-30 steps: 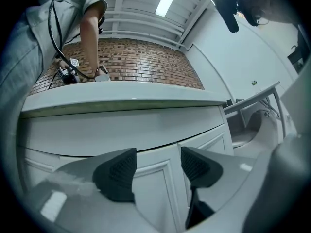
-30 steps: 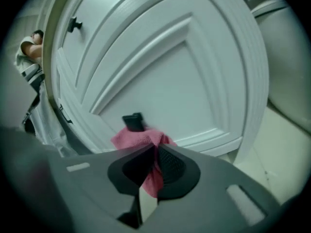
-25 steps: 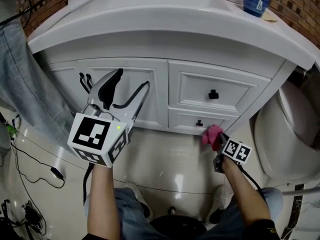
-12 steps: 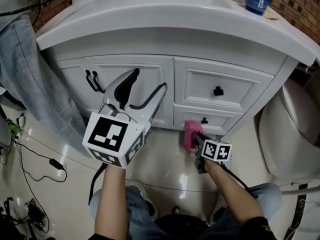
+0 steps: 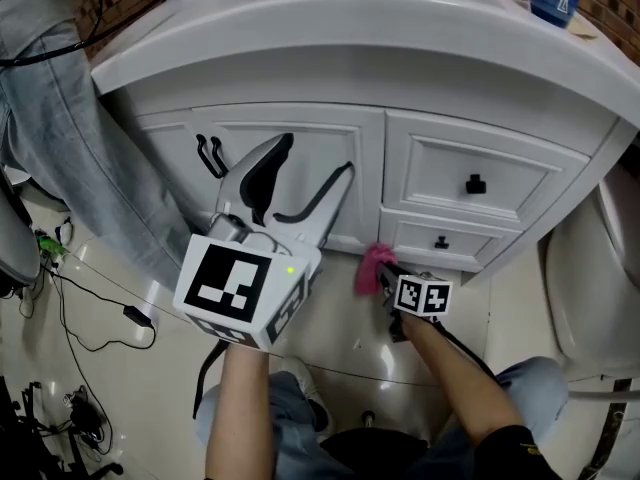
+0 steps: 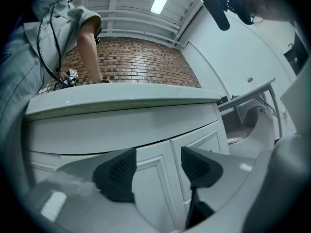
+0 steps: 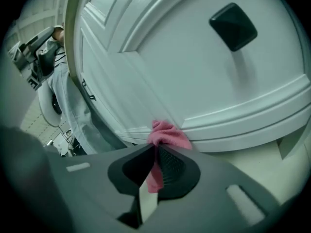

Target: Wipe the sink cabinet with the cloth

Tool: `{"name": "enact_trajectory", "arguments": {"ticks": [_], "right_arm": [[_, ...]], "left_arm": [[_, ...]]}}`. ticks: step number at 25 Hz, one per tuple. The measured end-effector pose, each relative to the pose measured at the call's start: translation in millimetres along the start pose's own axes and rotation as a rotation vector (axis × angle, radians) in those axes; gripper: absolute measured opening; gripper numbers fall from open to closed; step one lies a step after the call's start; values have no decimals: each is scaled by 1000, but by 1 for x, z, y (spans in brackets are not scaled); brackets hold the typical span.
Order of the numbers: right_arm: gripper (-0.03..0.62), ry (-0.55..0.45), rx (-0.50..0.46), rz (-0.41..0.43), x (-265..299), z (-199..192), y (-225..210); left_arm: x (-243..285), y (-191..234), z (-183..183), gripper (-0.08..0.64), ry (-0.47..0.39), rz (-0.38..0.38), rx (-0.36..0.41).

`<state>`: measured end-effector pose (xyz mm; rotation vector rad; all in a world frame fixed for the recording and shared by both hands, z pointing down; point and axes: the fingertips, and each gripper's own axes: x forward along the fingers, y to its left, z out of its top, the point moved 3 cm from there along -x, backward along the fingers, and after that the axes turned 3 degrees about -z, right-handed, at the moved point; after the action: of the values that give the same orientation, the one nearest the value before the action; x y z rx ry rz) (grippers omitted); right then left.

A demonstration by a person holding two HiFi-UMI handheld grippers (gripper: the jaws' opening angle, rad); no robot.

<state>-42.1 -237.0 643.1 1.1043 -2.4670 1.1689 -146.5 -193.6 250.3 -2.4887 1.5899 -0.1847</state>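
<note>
While the left gripper gapes, the right gripper pinches the cloth against the cabinet.

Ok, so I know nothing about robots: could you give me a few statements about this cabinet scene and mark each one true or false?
1. The right gripper is shut on a pink cloth. True.
2. The left gripper grips a sponge. False: its jaws stand apart with nothing between them.
3. The cloth touches the white cabinet low down, by the bottom drawer. True.
4. The drawers carry gold ring pulls. False: each has a dark knob.
</note>
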Motion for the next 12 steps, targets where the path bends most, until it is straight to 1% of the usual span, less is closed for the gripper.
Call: {"name": "enact_trajectory", "arguments": {"ticks": [4, 9, 12], "right_arm": [[28, -29, 34, -101, -23, 12, -44], [28, -71, 60, -257, -85, 29, -103], [28, -123, 149, -391, -131, 37, -140]], "left_arm": [[7, 5, -2, 291, -3, -4, -4], [17, -6, -7, 291, 16, -53, 7], [18, -16, -5, 291, 6, -82, -10]]}}
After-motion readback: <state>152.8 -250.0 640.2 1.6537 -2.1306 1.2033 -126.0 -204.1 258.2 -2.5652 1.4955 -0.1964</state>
